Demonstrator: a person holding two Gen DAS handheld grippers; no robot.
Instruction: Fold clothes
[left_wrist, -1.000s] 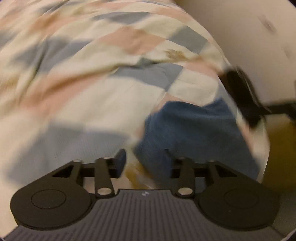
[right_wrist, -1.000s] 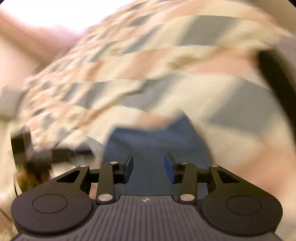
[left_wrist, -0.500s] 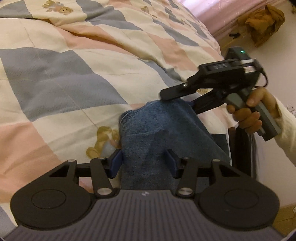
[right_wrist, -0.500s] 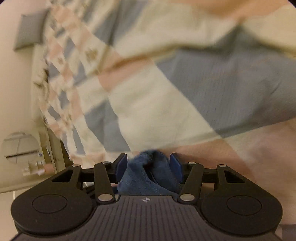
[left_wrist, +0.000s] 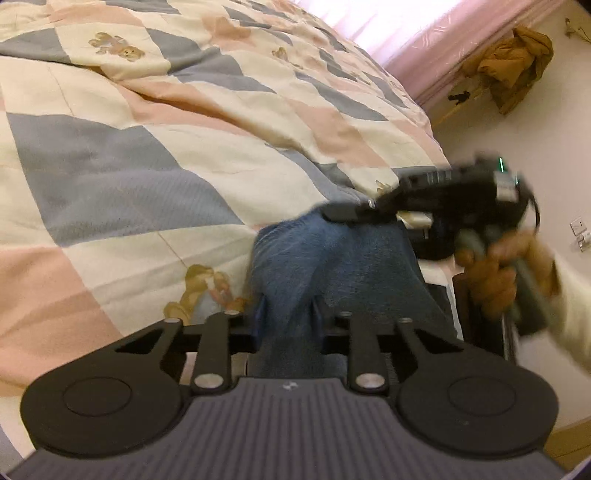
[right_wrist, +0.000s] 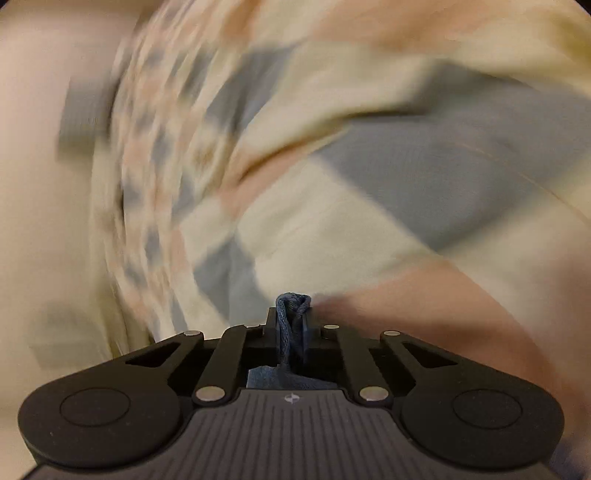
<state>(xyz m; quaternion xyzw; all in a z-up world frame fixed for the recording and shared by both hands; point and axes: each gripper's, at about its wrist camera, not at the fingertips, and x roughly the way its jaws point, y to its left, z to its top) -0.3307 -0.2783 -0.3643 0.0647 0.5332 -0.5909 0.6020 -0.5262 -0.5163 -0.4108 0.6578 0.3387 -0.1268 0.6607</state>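
A blue denim garment (left_wrist: 332, 258) lies on the near right edge of a patchwork quilt (left_wrist: 147, 166) on a bed. My left gripper (left_wrist: 288, 317) is at its near edge, jaws closing, with a ridge of denim pinched between the blue pads. My right gripper (left_wrist: 332, 214), held by a hand (left_wrist: 495, 273), reaches the garment's far edge from the right and is blurred. In the right wrist view, my right gripper (right_wrist: 291, 325) is shut on a thin fold of denim (right_wrist: 291, 302) that sticks up between the pads, with the quilt (right_wrist: 332, 221) blurred behind it.
The bed's edge drops off at the right beside the garment. A brown jacket (left_wrist: 517, 62) hangs on the wall at the far right, next to a pink curtain (left_wrist: 424, 37). A wall socket (left_wrist: 578, 225) sits at the right edge.
Both pairs of jaws have closed from wide apart onto the denim. The right gripper has sunk to the garment's far edge, and the left has come lower over its near edge.
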